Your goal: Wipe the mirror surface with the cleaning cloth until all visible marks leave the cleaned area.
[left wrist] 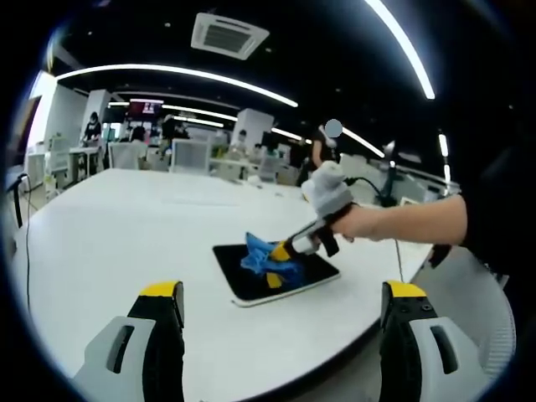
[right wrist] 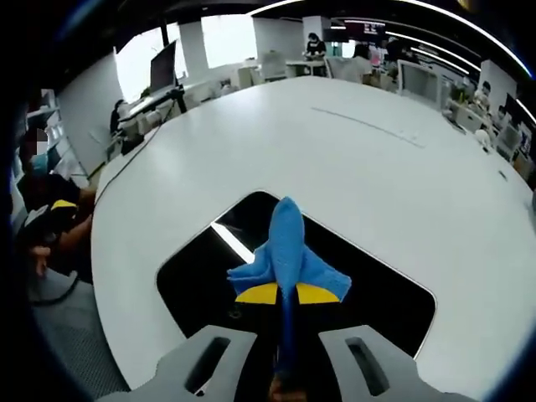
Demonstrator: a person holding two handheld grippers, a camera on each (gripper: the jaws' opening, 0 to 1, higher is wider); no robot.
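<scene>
Right gripper view: right hand-held gripper [right wrist: 278, 293] clamped on the blue cloth [right wrist: 286, 255], pressed onto the mirror [right wrist: 377, 293] straight ahead; mirror's length runs crosswise on the bench [right wrist: 352, 159] — left hand-held gripper [left wrist: 280, 306] wide open, empty, well back.

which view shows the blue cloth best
The right gripper view: the blue cloth sits close and central, pinched by the right gripper on the mirror. The left gripper view shows the cloth small and farther off, bunched on the mirror.
</scene>
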